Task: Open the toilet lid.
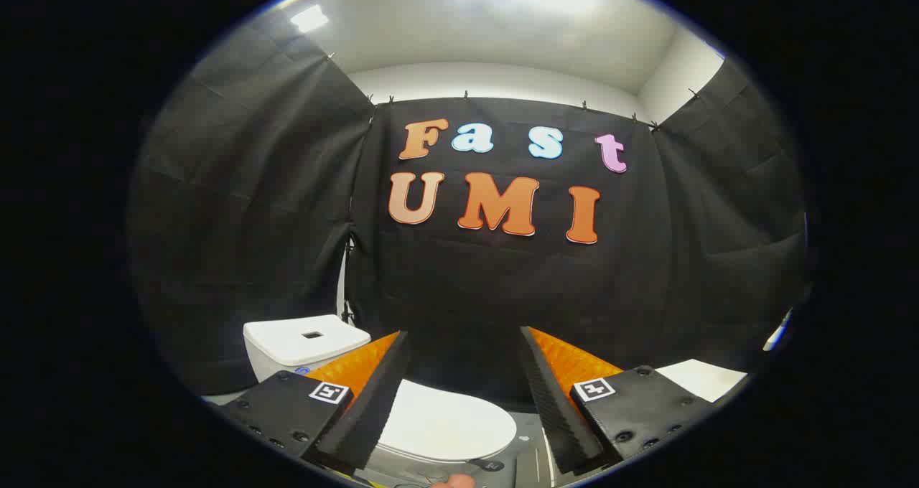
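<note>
A white toilet stands low ahead of me, its lid (pixel 445 423) lying flat and closed over the bowl. Its white tank (pixel 301 344) rises behind and to the left of the lid, against the black cloth wall. My gripper (pixel 463 341) hangs above the toilet, open, with a wide gap between its two black and orange fingers and nothing held. The left finger (pixel 373 395) overlaps the lid's left side in view; the right finger (pixel 556 402) sits to the lid's right. The lid shows in the gap between them, below the fingertips.
Black cloth walls close the booth on three sides, just behind the tank. A white flat surface (pixel 700 377) lies to the right beyond the right finger. Grey floor (pixel 528 452) shows beside the toilet's front. A bit of a hand (pixel 454 481) shows below the lid.
</note>
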{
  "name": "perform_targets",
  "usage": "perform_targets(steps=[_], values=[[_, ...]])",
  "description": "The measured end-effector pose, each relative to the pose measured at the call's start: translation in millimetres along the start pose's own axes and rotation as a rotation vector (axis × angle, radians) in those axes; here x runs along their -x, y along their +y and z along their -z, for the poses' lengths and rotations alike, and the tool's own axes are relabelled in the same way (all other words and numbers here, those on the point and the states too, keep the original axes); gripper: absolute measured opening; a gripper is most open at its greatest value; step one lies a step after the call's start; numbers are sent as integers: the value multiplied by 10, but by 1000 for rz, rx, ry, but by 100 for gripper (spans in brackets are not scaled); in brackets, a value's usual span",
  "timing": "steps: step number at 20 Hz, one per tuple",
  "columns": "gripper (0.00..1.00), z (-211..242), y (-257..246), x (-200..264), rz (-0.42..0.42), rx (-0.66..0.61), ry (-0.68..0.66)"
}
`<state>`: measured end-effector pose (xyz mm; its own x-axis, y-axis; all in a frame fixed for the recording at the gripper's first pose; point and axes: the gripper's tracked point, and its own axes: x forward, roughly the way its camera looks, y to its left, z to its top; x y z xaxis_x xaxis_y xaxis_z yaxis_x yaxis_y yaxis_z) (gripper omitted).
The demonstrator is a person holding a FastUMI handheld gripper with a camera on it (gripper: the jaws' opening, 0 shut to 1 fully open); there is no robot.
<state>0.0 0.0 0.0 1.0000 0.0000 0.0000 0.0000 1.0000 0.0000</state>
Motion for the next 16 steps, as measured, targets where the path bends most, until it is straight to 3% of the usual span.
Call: perform_targets(steps=[16], values=[[98,-22,46,2,-6,12,-3]])
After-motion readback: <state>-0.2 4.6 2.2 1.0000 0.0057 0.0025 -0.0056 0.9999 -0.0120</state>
